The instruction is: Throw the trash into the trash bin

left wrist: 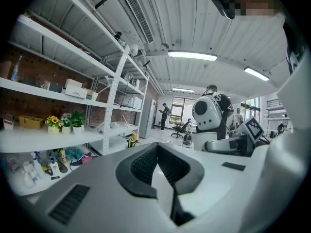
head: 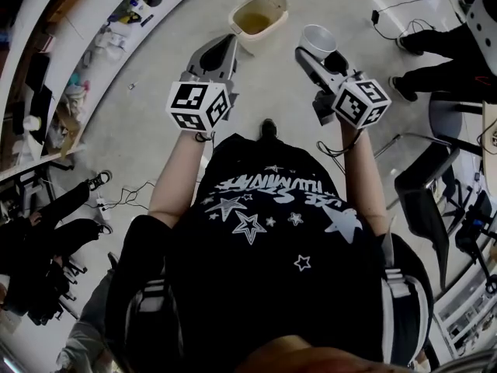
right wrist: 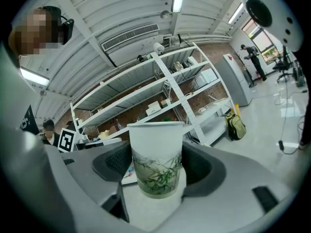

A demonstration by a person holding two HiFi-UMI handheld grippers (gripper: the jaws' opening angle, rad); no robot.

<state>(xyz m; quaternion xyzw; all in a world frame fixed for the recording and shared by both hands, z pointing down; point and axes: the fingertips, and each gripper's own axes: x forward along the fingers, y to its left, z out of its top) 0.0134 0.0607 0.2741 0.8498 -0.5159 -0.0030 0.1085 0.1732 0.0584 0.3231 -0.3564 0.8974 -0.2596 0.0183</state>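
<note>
One white bamboo-print cup (right wrist: pixel 156 149), gripped by right tongs (right wrist: pixel 158 166), left tongs (left wrist: pixel 163 173) closed

surface: floor (head: pixel 147 130), grey | on it: trash bin (head: pixel 250 43), upright, lid raised | black cable (head: pixel 375 16), well apart

I count two grey two-jaw tools in the upper middle of the head view: the left gripper (head: pixel 223 47) and the right gripper (head: pixel 311 53). That makes two black-and-white marker cubes, one (head: pixel 198 106) on each (head: pixel 361 102). There is one white paper cup with a green bamboo print (right wrist: pixel 155 157) and one cream plastic trash bin (head: pixel 264 40) at the top centre. One black office chair (head: pixel 423 200) stands at the right. At the left of the left gripper view sit two small potted plants, one yellow-flowered (left wrist: pixel 53 124) and one green (left wrist: pixel 77 119).
</note>
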